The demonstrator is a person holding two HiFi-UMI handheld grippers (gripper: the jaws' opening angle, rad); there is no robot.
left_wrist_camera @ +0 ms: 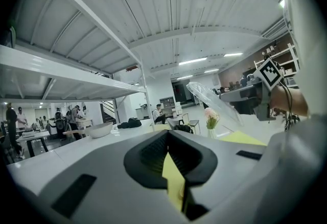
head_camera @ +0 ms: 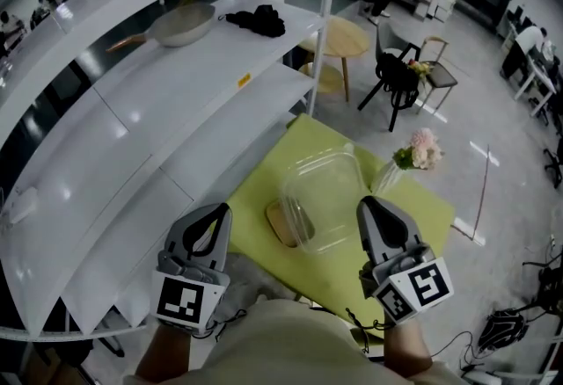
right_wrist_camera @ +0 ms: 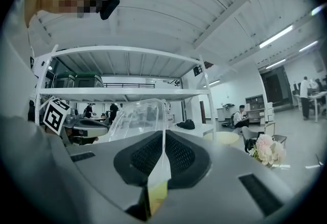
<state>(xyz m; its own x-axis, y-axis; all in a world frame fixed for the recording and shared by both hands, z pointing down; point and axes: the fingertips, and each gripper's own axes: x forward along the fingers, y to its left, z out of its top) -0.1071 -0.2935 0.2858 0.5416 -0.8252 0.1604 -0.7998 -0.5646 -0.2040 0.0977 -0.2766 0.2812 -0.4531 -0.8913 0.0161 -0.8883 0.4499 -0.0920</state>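
Observation:
A clear plastic container [head_camera: 321, 199] hangs tilted over a yellow-green table [head_camera: 413, 225]. My right gripper [head_camera: 368, 206] is shut on its right wall; in the right gripper view the thin clear wall [right_wrist_camera: 138, 118] runs between the jaws of the right gripper [right_wrist_camera: 162, 159]. My left gripper [head_camera: 222, 212] sits left of the container, apart from it. Its jaws are shut with nothing between them, and in the left gripper view only a yellow sliver shows past the left gripper [left_wrist_camera: 171, 154]. That view also has the container [left_wrist_camera: 219, 103] and the right gripper [left_wrist_camera: 250, 97] off to the right.
A round wooden piece [head_camera: 280, 225] lies on the table under the container. A vase of pink flowers [head_camera: 415, 153] stands at the table's far side. White shelves [head_camera: 158, 102] on the left carry a pan [head_camera: 180, 23] and a black cloth [head_camera: 257, 19]. Round tables [head_camera: 339, 36] and a chair [head_camera: 400, 76] stand beyond.

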